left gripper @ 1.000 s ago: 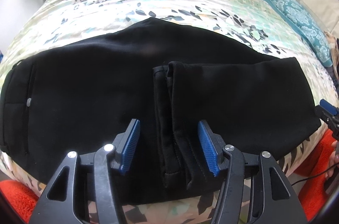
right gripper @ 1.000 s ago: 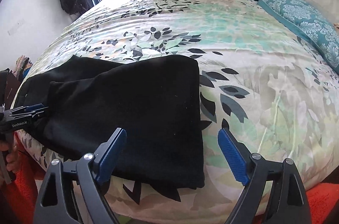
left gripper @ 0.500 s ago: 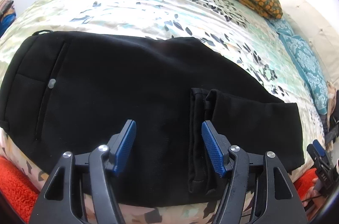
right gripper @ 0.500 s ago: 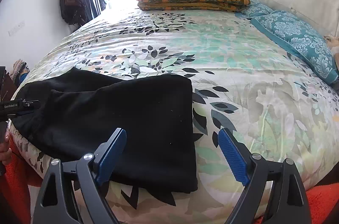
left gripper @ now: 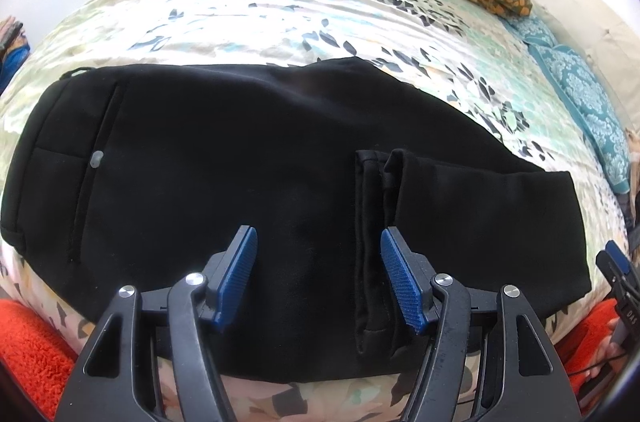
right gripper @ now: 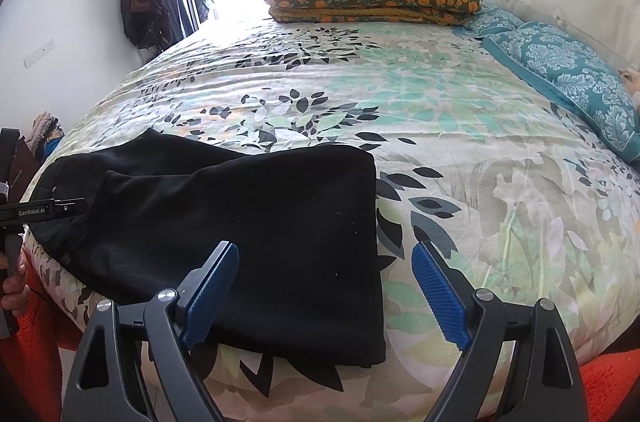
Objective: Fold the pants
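the black pants [left gripper: 240,182] lie flat on the floral bedspread [right gripper: 440,126], near its front edge, leg ends folded back over the middle. the left gripper [left gripper: 318,272] hovers wide apart above the pants beside the folded hems, holding nothing. the right gripper [right gripper: 326,292] is spread wide, empty, over the fold edge of the pants.

Black tongs [left gripper: 318,274] with ribbed blue pads [left gripper: 236,272] and silver screws.
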